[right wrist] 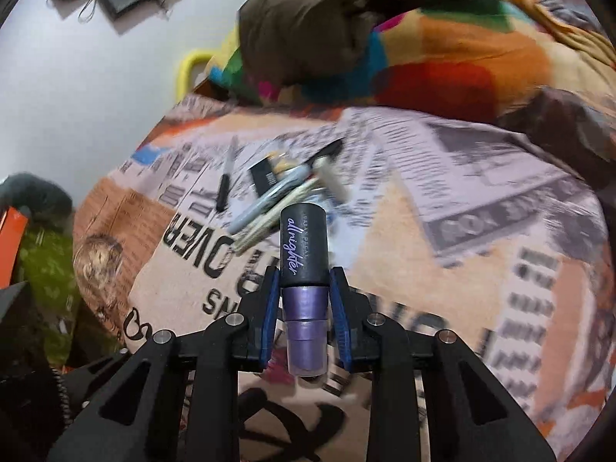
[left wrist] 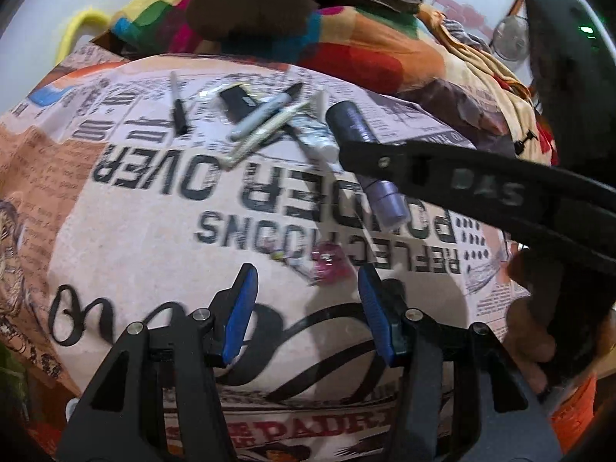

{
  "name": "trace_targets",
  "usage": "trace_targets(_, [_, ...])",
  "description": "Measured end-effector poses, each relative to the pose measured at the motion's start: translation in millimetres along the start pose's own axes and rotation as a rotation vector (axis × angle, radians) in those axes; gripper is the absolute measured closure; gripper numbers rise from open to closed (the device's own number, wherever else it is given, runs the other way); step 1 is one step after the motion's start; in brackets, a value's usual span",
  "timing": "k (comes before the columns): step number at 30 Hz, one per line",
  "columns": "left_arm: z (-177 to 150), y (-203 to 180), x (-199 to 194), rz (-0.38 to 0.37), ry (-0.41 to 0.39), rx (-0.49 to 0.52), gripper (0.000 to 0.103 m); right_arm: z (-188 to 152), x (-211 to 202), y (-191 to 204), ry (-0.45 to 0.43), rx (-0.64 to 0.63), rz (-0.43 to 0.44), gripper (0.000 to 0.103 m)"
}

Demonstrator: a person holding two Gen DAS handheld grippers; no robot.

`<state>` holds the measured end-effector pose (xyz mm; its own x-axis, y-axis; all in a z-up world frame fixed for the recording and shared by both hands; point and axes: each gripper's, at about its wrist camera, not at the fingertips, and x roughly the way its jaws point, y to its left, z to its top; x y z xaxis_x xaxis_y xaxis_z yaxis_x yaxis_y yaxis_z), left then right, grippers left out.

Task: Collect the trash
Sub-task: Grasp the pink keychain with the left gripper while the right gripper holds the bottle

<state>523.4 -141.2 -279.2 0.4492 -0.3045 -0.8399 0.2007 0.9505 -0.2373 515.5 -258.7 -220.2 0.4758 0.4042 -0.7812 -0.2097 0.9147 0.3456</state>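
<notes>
now your right gripper [right wrist: 304, 292] is clenched on the purple bottle [right wrist: 304, 261]; carry it off to the trash, while your left gripper [left wrist: 308, 304], jaws apart and empty, takes the pink wrapper [left wrist: 329, 261] just ahead.

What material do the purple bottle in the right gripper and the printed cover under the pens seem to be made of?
Purple bottle: probably plastic. The dark cap looks matte with printed lettering, and the lower part has a metallic purple sheen.

Printed cover: looks like woven fabric, matte, with newspaper-style print. It curves softly over the surface without glare, though blur hides the weave.
</notes>
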Motion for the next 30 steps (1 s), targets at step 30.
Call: trace_targets(30, [-10.6,-7.0,-33.4,0.092,-0.09,0.017,0.08,3.2,-40.5,13.2,-0.093,0.014,0.018,0.079])
